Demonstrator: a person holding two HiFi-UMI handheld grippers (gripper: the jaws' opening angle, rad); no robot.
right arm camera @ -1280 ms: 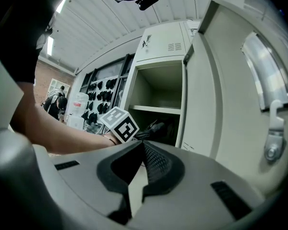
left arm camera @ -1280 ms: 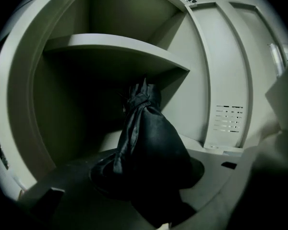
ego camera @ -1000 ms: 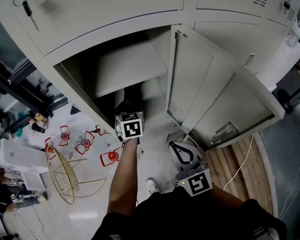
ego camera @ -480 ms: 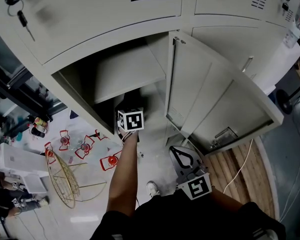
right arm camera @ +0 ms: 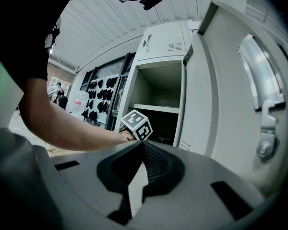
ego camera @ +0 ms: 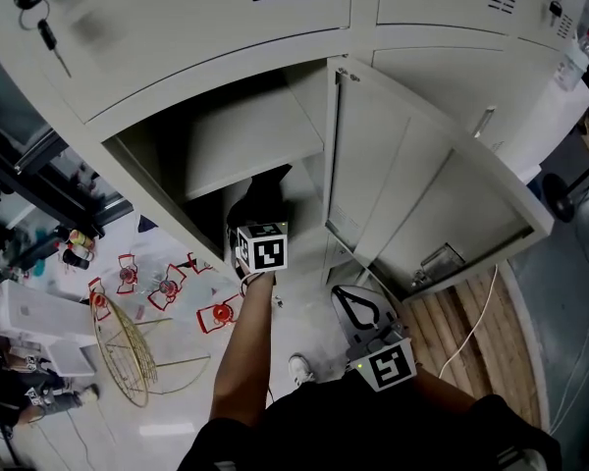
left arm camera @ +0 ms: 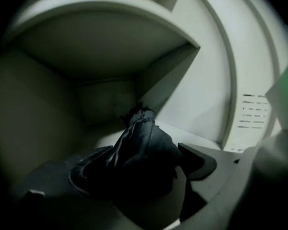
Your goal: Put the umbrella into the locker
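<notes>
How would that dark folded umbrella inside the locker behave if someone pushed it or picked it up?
The umbrella shows dark cloth in loose folds, so it would probably squash and shift under a push. It is a short folded bundle, so likely light. Low on the locker floor, it seems unlikely to tip.

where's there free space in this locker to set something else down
The shelf above is bare across its visible top, bordered by the locker walls and the open door. The lower compartment is crowded: the umbrella lies in the middle between the left gripper's opening jaws. Only a narrow strip of floor is free, between umbrella and right wall.
</notes>
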